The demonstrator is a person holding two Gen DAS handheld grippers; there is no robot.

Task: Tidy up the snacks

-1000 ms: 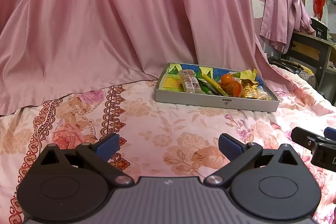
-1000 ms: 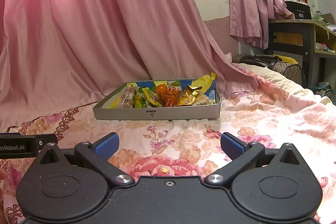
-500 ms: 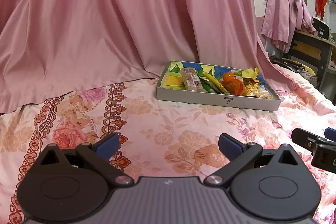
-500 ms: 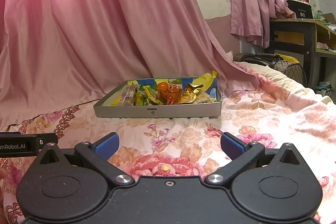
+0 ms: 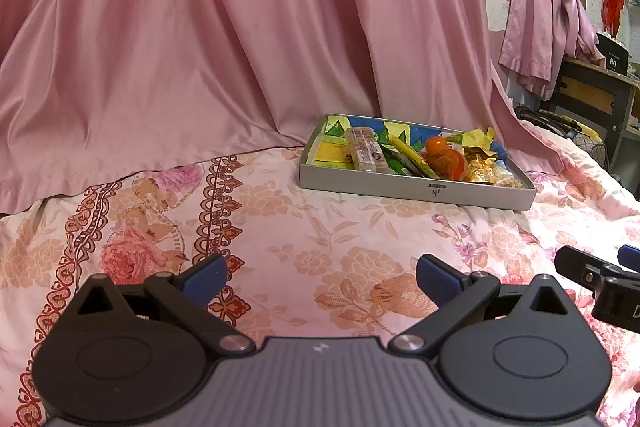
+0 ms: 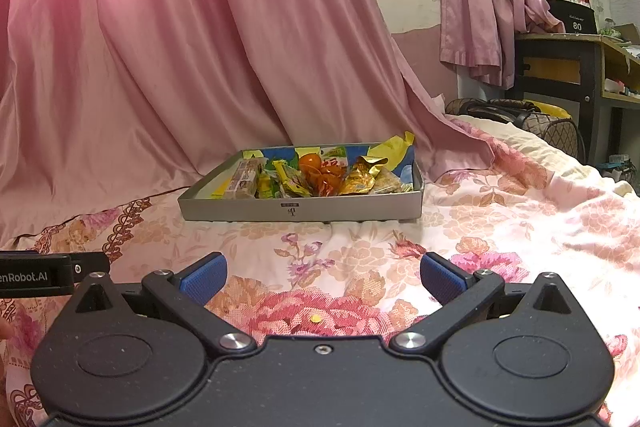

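Your left gripper (image 5: 320, 277) is spread wide with nothing between its 2 blue pads, low in the frame over the floral bedsheet (image 5: 340, 227). Your right gripper (image 6: 323, 277) is equally apart and empty. The grey tray (image 6: 300, 209) sits mid-frame, well ahead of both, holding the snacks (image 6: 316, 175): wrapped bars, gold packets and what may be orange jelly cups

Matt grey cardboard tray (image 5: 400, 183); glossy foil wrappers (image 6: 360, 175); satiny pink curtain (image 5: 200, 47).

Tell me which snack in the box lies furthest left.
The long pinkish-brown wrapped bar in the grey box: it lies left of the green-yellow packets, orange pieces and gold packet.
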